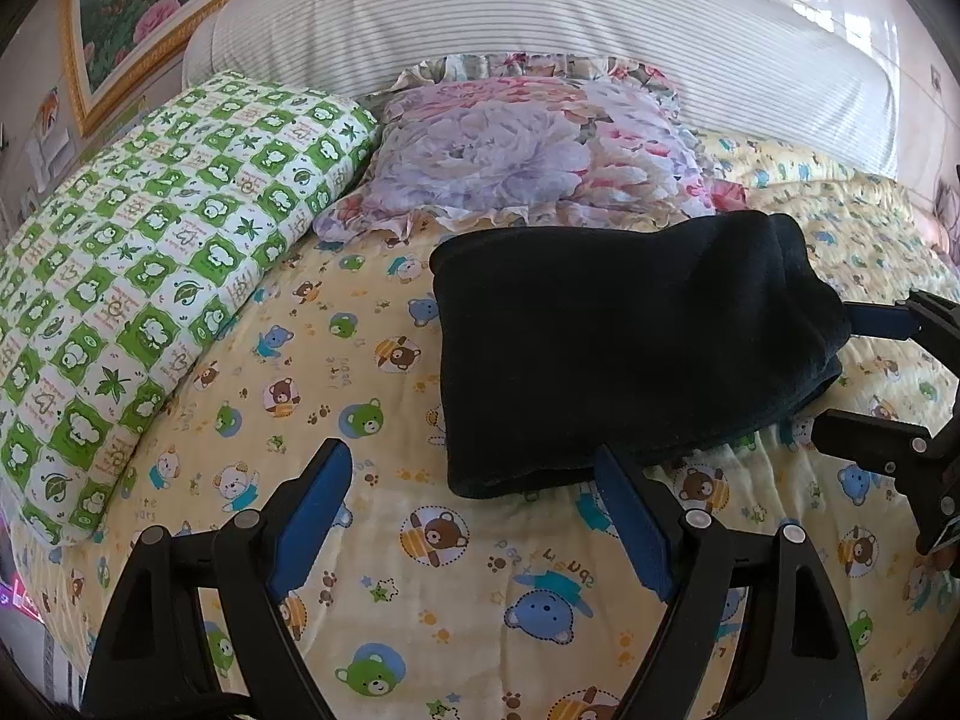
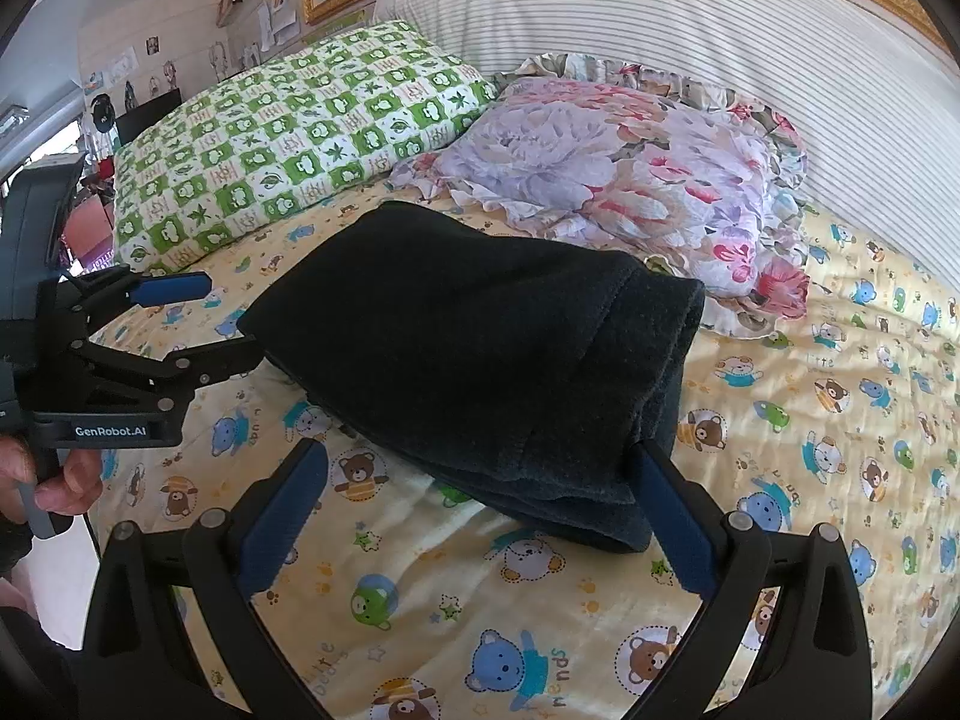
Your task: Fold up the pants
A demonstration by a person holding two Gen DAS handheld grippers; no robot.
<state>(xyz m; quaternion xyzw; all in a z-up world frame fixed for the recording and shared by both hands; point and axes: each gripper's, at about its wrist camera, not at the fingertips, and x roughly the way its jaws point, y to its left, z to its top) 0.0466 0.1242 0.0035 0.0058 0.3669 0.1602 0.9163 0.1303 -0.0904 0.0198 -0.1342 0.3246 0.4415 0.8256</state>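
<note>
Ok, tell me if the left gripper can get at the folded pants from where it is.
Probably yes: the left gripper is open, right at the near edge of the folded pants, with only bare bedsheet between them.

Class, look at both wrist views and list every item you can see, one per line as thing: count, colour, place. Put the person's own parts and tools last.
pants: one, black, folded into a compact bundle on the bedspread, in front of the floral pillow
bedspread: one, pale yellow with cartoon bears, covering the bed
checked pillow: one, green and white, left of the floral pillow
floral pillow: one, lilac and pink with frills, at the head of the bed
headboard: one, white with fine stripes, behind the pillows
framed painting: one, gold frame, flowers, on the wall
left gripper: one, black with blue pads, open, at the pants' near edge
right gripper: one, black with blue pads, open, at the pants' near corner
hand: one, holding the left gripper's handle
</note>
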